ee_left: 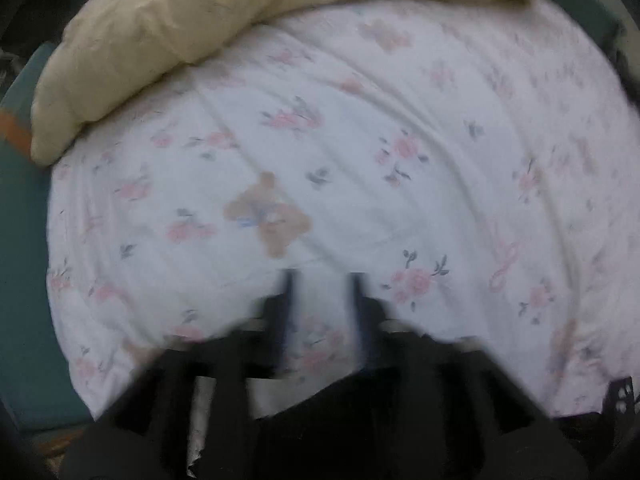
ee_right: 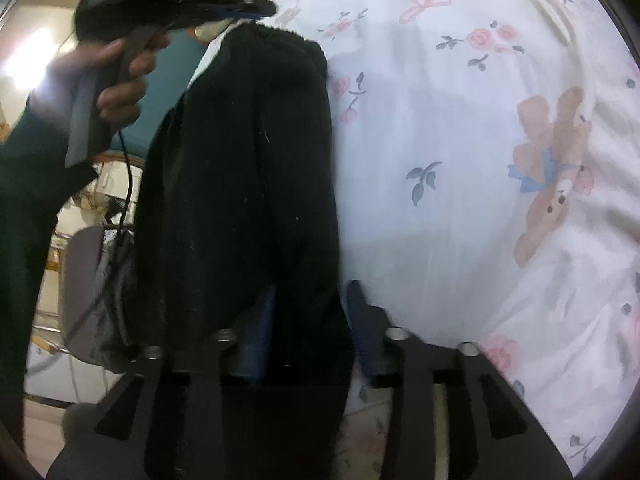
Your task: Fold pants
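Nowhere in either view is there any writing or label to read; the only markings are the printed pink roses, ribbon bows and brown teddy bears on the white bedsheet (ee_left: pixel 360 128).

Seen from the right wrist camera, the black pants (ee_right: pixel 240 184) hang as a long, bunched column at the left of the bed. Their lower part drops between the two fingers of the right gripper (ee_right: pixel 312 312): the cloth covers the left finger almost wholly, and the right finger (ee_right: pixel 360 320) stands just beside the cloth's right edge, the jaws partly apart. Whether the pads press on the cloth cannot be told. At the far upper left, a hand (ee_right: pixel 116 76) grips the handle of the left gripper (ee_right: pixel 256 6), which is right at the top of the pants; contact there is too blurred to judge.

From the left wrist camera, blurred by motion, that gripper's fingers (ee_left: pixel 286 300) stand moderately apart over bare sheet with nothing between them. A beige quilt (ee_left: pixel 200 20) lies bunched along the far edge of the bed.
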Tool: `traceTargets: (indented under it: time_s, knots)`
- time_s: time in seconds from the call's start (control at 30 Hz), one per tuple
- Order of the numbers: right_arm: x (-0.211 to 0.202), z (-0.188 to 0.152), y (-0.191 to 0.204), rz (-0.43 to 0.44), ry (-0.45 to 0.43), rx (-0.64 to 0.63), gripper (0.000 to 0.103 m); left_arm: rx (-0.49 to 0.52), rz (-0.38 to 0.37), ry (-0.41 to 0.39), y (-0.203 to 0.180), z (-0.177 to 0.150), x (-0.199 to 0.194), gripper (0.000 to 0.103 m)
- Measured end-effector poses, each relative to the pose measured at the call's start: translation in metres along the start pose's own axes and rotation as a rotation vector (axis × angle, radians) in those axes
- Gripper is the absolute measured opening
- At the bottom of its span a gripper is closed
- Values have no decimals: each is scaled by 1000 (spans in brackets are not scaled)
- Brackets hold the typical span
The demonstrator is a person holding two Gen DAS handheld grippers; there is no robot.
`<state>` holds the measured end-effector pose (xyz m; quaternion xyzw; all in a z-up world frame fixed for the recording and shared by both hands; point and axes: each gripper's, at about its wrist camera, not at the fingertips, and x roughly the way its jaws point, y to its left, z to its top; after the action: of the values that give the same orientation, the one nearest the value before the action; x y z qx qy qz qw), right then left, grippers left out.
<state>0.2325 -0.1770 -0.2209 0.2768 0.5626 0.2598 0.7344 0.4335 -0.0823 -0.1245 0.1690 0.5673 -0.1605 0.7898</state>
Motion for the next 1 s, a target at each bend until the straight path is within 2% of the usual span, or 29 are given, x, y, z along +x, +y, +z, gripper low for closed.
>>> traceTargets:
  time_s: [0.03,0.1,0.2,0.27,0.33,0.4,0.5,0.57,0.63,0.73,0.83,0.93,1.0]
  knots:
    - [-6,0,-2,0,-15,-3,53,-1,14,-42,9,-7,-13,51]
    - [-21,7,-1,-5,-57,-10,53,-41,25,-92,32,-20,-35,53]
    - [-44,23,-3,22,-130,2,53,-198,-30,-146,86,-60,-61,55]
    - [-57,38,-7,33,-187,27,53,-282,-81,-151,113,-86,-63,56]
    - [-61,57,-8,28,-200,48,53,-348,-133,-119,125,-116,-56,56]
    - [-59,79,-1,18,-198,38,53,-341,-157,-91,126,-130,-38,56]
    - [-53,107,11,-12,-186,23,53,-277,-189,-75,103,-137,-21,53]
    - [-49,124,20,-22,-174,7,53,-230,-168,-69,90,-138,-13,5]
    - [-40,125,31,-43,-159,-17,53,-202,-125,-78,83,-138,-16,4]
    - [-26,130,41,-77,-97,-86,53,-195,-79,-179,95,-140,-43,4]
    - [-9,124,54,-110,-40,-169,53,-228,-35,-123,112,-144,-29,4]
    - [18,119,56,-237,-13,-219,53,-247,-12,-99,110,-148,-9,5]
    - [32,120,50,-355,-42,-238,51,-252,-10,-102,106,-147,-1,8]
